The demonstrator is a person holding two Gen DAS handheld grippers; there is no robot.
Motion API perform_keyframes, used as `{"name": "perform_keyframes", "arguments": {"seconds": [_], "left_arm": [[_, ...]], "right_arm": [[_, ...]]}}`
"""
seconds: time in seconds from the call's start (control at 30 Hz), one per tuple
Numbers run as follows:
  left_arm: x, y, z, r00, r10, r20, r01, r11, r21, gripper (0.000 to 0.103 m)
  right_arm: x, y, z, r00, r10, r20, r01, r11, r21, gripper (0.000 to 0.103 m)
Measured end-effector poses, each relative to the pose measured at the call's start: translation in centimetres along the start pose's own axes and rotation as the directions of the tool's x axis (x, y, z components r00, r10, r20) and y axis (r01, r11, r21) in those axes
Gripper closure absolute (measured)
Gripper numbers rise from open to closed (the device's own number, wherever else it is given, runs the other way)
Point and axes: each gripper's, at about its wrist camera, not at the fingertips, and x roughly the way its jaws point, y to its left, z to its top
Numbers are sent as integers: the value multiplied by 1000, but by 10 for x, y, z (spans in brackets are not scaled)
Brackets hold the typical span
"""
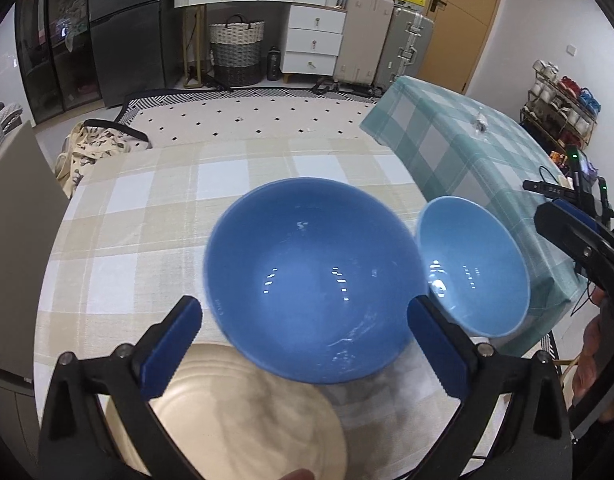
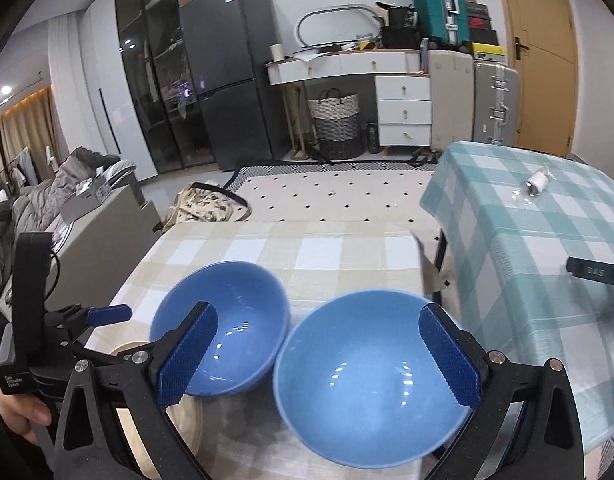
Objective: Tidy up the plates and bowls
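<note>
A dark blue bowl [image 1: 315, 280] stands upright on the beige checked table [image 1: 147, 208], with a smaller light blue bowl [image 1: 475, 268] touching its right side. A cream plate [image 1: 247, 412] lies nearest me, its far edge hidden by the dark bowl. My left gripper [image 1: 305, 346] hovers open over the dark bowl's near rim, pads off it. In the right wrist view my right gripper [image 2: 319, 356] stands open astride the light blue bowl [image 2: 367, 376], not pressing it. The dark blue bowl [image 2: 227, 328] sits to its left, beside the left gripper's fingertip [image 2: 107, 314].
A second table with a green checked cloth [image 1: 467, 140] adjoins on the right, carrying a small wrapped item [image 2: 537, 184]. A black device [image 2: 595, 270] juts in at the right edge. A chair with a patterned bag [image 1: 91, 152] stands beyond the beige table.
</note>
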Motion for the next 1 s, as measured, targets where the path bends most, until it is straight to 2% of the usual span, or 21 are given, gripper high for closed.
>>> {"name": "perform_keyframes", "arguments": {"seconds": [0.2, 0.5, 0.6, 0.67, 0.77, 0.8, 0.87, 1.0], "left_arm": [[2, -23, -1, 998, -67, -10, 67, 998, 15, 0], [3, -60, -4, 991, -131, -6, 131, 990, 50, 5], [6, -71, -6, 990, -140, -12, 140, 988, 58, 11], [9, -79, -7, 988, -150, -25, 152, 987, 61, 19], [16, -88, -9, 983, -175, -47, 178, 983, 51, 22], [18, -91, -10, 982, -183, -53, 186, 981, 53, 26], [22, -97, -11, 978, -196, -77, 200, 978, 52, 41], [29, -105, -12, 968, -225, -109, 229, 973, 30, 48]], "right_arm": [[-8, -37, -8, 995, -98, -16, 98, 994, 47, 1], [-14, -77, -18, 992, -121, -41, 124, 988, 89, 1], [-16, -89, -21, 991, -122, -52, 127, 987, 96, 1], [-16, -96, -23, 991, -115, -61, 121, 987, 103, 1], [-16, -102, -25, 990, -119, -71, 126, 987, 105, 1], [-15, -104, -26, 990, -122, -75, 129, 986, 101, 1], [-14, -106, -29, 988, -128, -81, 135, 986, 94, 1], [-10, -111, -34, 987, -123, -104, 133, 987, 91, 2]]}}
